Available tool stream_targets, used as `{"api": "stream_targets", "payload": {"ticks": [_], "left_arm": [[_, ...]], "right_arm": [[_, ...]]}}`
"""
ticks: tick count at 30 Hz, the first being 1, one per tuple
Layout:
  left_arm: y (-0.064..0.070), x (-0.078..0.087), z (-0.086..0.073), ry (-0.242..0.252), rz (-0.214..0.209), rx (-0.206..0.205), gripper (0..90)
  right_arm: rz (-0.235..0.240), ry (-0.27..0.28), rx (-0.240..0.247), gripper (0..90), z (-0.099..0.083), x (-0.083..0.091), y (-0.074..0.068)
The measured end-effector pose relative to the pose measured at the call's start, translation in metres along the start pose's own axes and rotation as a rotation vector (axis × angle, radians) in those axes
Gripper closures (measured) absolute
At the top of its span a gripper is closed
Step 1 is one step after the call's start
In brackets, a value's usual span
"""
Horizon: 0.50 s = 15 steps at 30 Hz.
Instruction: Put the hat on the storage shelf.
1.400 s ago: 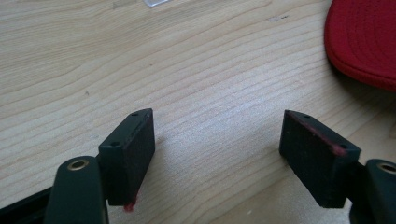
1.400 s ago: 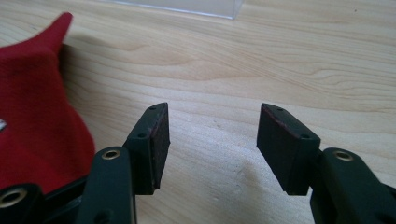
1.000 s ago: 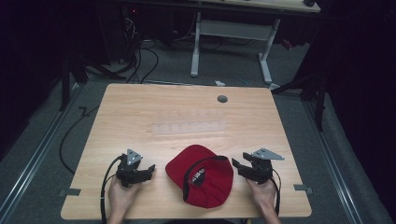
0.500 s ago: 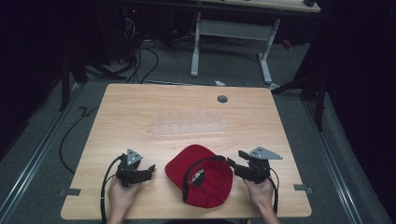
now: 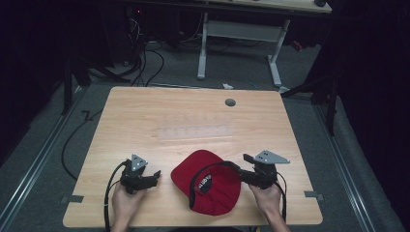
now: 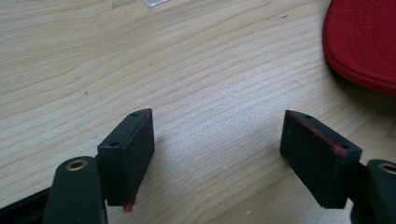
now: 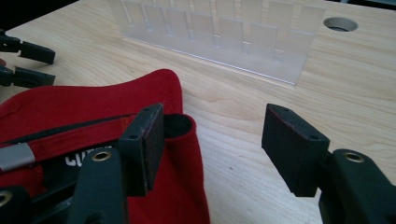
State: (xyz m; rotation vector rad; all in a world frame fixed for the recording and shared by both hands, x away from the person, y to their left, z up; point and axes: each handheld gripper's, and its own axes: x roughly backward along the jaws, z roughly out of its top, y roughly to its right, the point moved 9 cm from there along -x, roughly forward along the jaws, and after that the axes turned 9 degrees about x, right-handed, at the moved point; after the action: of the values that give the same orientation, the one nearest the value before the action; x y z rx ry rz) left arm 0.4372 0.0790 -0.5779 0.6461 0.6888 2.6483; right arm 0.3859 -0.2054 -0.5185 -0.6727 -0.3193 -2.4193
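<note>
A red cap (image 5: 208,181) lies upside down on the wooden table (image 5: 145,111), near its front edge, with the black inner band and a strap showing. My right gripper (image 5: 245,167) is open at the cap's right edge. In the right gripper view (image 7: 215,140) one jaw rests against the cap (image 7: 70,107) at its rim and the other stands over bare wood. My left gripper (image 5: 153,176) sits open on the table to the cap's left, apart from it. The left gripper view (image 6: 219,135) has bare wood between the jaws, and the cap's brim (image 6: 364,42) lies farther off.
A clear plastic rack (image 5: 196,131) lies across the middle of the table, beyond the cap, and stands behind it in the right gripper view (image 7: 219,37). A round cable hole (image 5: 230,102) is at the far right. Desk legs and cables fill the floor behind.
My right gripper has slid left until its jaw meets the cap's rim. The left gripper has stayed where it was.
</note>
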Motion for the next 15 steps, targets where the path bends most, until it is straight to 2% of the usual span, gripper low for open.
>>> {"api": "stream_targets", "payload": {"ticks": [7,15], "left_arm": [[0.0,0.0,0.0,-0.001,0.0,-0.001,26.6],[0.0,0.0,0.0,0.0,0.0,0.0,26.5]], "right_arm": [[0.027,-0.009,0.015,38.6,0.003,-0.009,-0.007],[0.07,-0.043,0.0,34.5,-0.003,-0.024,-0.015]]}}
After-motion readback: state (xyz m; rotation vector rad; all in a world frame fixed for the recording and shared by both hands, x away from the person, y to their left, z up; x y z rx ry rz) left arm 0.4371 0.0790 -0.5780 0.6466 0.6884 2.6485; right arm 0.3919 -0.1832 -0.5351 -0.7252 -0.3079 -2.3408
